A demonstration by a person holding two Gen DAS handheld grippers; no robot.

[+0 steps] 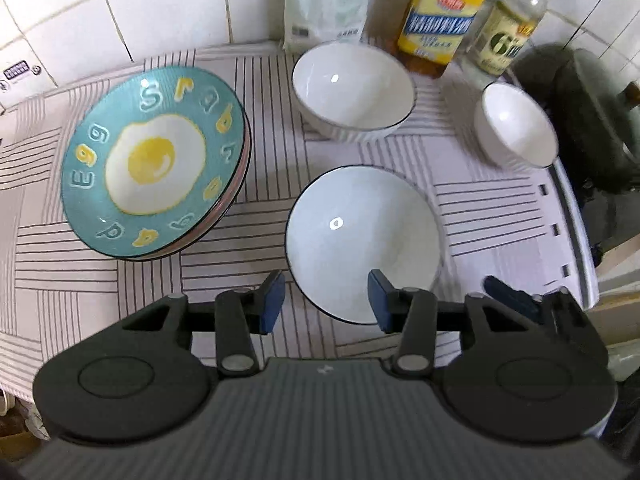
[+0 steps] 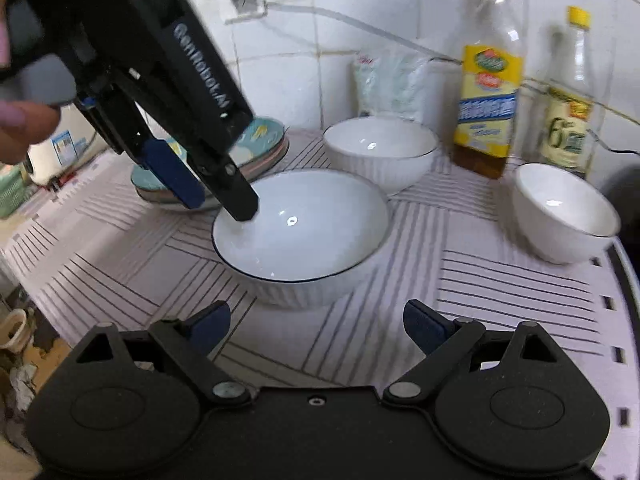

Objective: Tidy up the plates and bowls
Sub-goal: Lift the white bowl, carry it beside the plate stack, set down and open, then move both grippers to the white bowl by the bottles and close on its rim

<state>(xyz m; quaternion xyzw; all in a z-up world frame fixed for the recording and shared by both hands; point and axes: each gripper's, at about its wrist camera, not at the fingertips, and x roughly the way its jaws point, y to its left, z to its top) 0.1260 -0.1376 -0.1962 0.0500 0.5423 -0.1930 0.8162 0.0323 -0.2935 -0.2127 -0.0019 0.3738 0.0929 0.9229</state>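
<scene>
A wide white bowl (image 1: 362, 240) (image 2: 300, 224) with a dark rim stands in the middle of the striped mat (image 1: 256, 80). My left gripper (image 1: 326, 300) (image 2: 218, 206) hangs over its near-left rim, open: one pad outside, one over the inside, neither pressing. Left of it lies a stack of plates with a teal fried-egg plate (image 1: 156, 160) (image 2: 260, 136) on top. A second ribbed white bowl (image 1: 352, 88) (image 2: 380, 148) stands behind. A small white bowl (image 1: 516, 128) (image 2: 564, 212) sits at the right. My right gripper (image 2: 318, 320) is open and empty in front of the wide bowl.
A yellow-labelled oil bottle (image 1: 440, 16) (image 2: 486, 92), a clear bottle (image 1: 508, 32) (image 2: 568, 120) and a white bag (image 1: 324, 0) (image 2: 390, 80) line the tiled back wall. A dark pot (image 1: 592, 120) sits past the counter's right edge. A person's fingers (image 2: 24, 124) hold the left gripper.
</scene>
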